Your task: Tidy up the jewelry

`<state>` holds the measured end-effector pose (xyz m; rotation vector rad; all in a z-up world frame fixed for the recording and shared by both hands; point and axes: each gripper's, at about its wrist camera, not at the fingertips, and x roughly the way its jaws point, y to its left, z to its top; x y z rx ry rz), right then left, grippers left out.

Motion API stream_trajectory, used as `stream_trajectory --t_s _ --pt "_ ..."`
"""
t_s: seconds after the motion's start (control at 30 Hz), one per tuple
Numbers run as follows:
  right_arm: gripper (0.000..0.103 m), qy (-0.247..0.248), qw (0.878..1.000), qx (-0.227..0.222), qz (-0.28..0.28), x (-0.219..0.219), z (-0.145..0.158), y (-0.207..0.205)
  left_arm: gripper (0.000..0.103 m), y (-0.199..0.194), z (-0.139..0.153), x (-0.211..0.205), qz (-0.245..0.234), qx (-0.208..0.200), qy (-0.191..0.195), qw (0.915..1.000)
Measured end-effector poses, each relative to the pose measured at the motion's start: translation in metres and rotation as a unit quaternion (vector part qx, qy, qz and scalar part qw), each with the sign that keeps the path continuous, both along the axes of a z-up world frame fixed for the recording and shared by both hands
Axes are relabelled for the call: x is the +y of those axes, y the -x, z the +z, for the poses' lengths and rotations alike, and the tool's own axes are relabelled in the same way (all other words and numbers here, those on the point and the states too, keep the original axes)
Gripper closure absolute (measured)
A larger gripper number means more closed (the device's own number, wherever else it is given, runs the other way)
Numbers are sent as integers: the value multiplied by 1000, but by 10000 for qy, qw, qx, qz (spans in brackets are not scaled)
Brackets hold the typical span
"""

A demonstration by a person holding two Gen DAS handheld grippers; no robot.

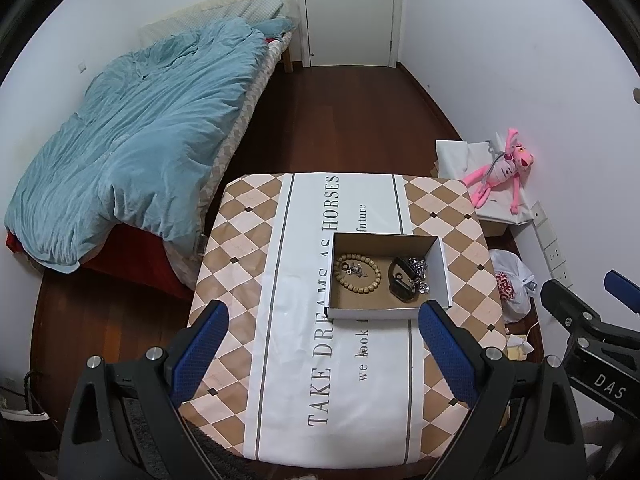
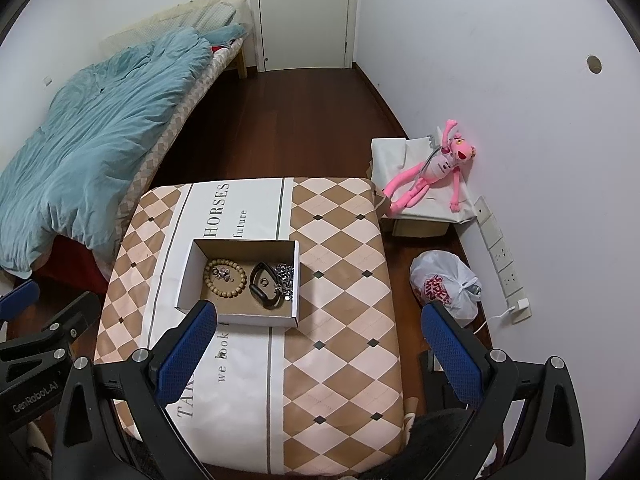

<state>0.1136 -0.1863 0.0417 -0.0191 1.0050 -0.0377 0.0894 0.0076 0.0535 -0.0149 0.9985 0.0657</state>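
Both tools hang released — left gripper [image 1: 322, 344] and right gripper [image 2: 320, 340] grasp nothing. The cardboard box [image 2: 188, 272] sits mid-table [image 2: 340, 300], holding the bead bracelet [image 2: 225, 279], black band [image 2: 264, 288] and silver chain [image 2: 286, 276]. Descend vertically; pinch one piece only — avoid snagging neighbours.

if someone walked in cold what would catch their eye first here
Probably the open cardboard box in the middle of the checked tablecloth, with a wooden bead bracelet on its left side and a black watch band on its right. Next, the pink plush toy against the right wall, and the rumpled blue duvet on the bed at left.
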Motion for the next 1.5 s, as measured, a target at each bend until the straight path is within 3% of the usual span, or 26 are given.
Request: stream_trajectory --t_s 1.5 --pt "0 29 10000 22 74 0 4 3 6 5 4 3 -38 -54 3 10000"
